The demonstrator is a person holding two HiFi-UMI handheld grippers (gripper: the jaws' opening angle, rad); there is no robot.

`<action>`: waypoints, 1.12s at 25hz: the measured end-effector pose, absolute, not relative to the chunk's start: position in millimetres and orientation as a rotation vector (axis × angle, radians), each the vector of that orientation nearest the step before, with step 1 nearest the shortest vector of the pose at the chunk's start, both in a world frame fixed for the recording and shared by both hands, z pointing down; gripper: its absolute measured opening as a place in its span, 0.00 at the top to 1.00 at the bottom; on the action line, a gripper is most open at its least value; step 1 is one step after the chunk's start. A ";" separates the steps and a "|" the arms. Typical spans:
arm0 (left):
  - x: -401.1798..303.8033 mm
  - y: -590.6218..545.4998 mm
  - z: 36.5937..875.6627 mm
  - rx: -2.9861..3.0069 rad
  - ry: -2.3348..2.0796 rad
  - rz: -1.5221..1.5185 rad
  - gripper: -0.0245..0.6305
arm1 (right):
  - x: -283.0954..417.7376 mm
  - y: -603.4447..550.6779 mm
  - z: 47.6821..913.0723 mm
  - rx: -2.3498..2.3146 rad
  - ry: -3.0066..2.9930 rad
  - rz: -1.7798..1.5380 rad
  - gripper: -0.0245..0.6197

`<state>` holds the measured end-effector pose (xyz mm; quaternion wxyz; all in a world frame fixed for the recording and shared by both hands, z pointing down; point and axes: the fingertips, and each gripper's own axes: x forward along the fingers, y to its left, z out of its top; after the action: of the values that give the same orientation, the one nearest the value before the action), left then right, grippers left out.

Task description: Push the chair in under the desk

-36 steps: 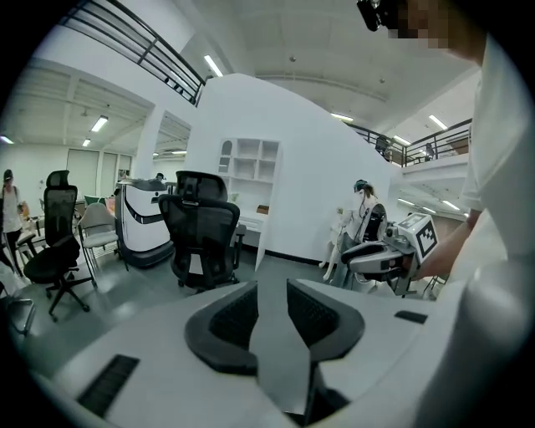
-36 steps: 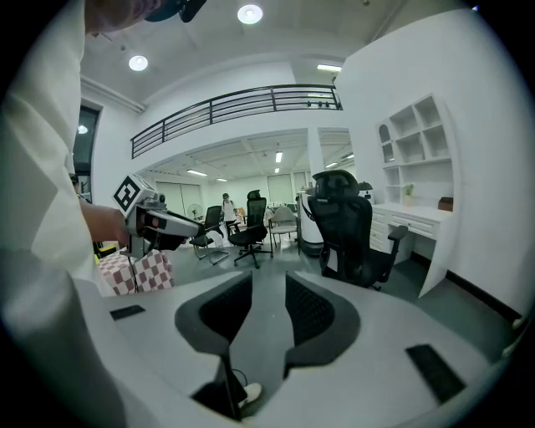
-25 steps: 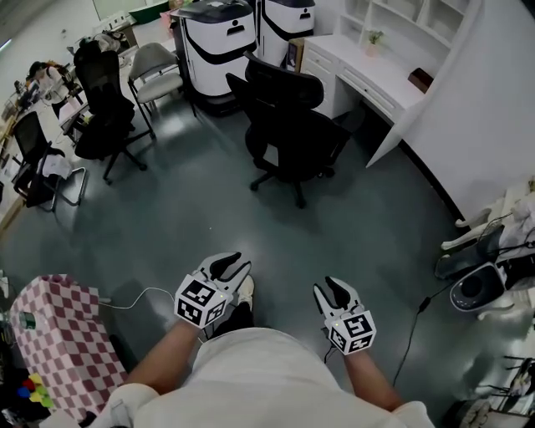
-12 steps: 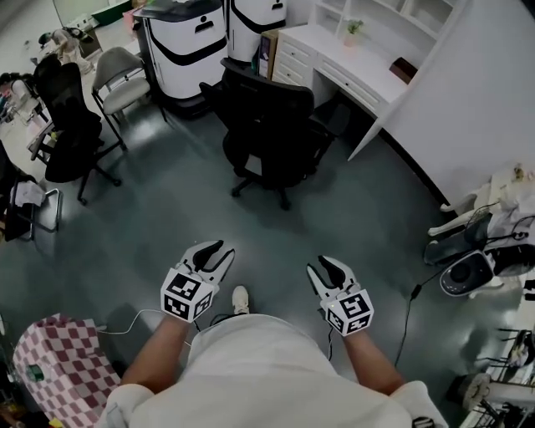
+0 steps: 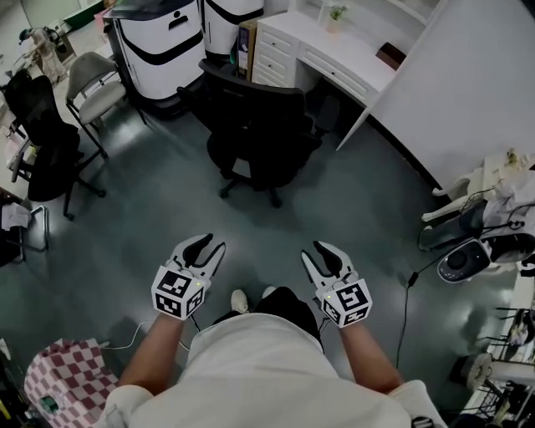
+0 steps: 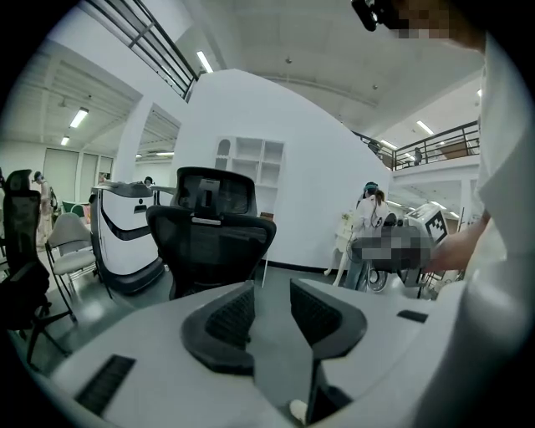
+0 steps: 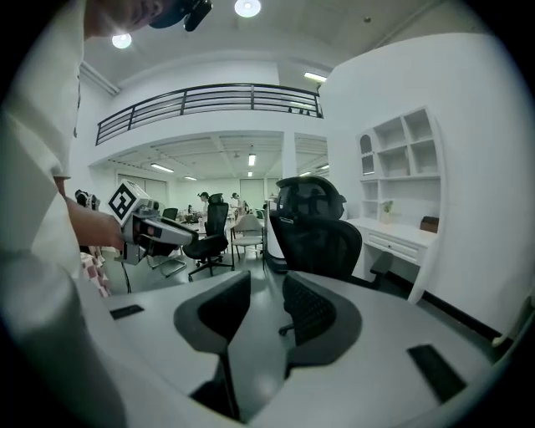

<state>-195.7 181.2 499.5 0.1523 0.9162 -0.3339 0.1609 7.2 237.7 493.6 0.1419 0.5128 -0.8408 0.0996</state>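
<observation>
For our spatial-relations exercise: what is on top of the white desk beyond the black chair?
On the white desk stand a small potted plant and a dark box. The white wall covers whatever lies past the box.

Black chair [image 5: 255, 134], white desk [image 5: 343, 57]
</observation>
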 end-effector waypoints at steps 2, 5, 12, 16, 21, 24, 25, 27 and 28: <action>-190.1 167.5 502.0 2.621 -0.962 0.465 0.76 | 12.2 226.6 496.8 1.467 -2.425 0.289 0.78; -185.1 148.0 501.7 2.613 -0.975 0.475 0.75 | 18.6 207.8 500.7 1.441 -2.429 0.280 0.78; -161.8 94.6 490.6 2.590 -1.049 0.474 0.72 | 57.6 146.8 495.9 1.395 -2.451 0.242 0.78; -148.6 62.8 482.1 2.582 -1.099 0.467 0.70 | 75.1 111.2 492.8 1.368 -2.476 0.219 0.78; -135.6 28.0 468.1 2.575 -1.169 0.456 0.67 | 93.7 70.7 493.6 1.323 -2.507 0.199 0.74; -130.1 8.1 460.9 2.573 -1.216 0.440 0.66 | 103.5 45.0 492.8 1.297 -2.525 0.155 0.74; -128.1 1.9 459.2 2.572 -1.227 0.437 0.66 | 106.2 36.3 493.5 1.287 -2.524 0.143 0.74; -124.5 -8.9 456.4 2.575 -1.238 0.439 0.65 | 109.1 21.0 495.2 1.268 -2.521 0.125 0.71; -123.1 -13.9 455.4 2.577 -1.239 0.443 0.64 | 109.7 14.4 496.0 1.259 -2.519 0.117 0.70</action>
<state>-123.1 -13.9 455.4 0.1238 0.8838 -0.4248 0.1520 109.7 14.4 496.0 0.1610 0.4410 -0.8820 0.0409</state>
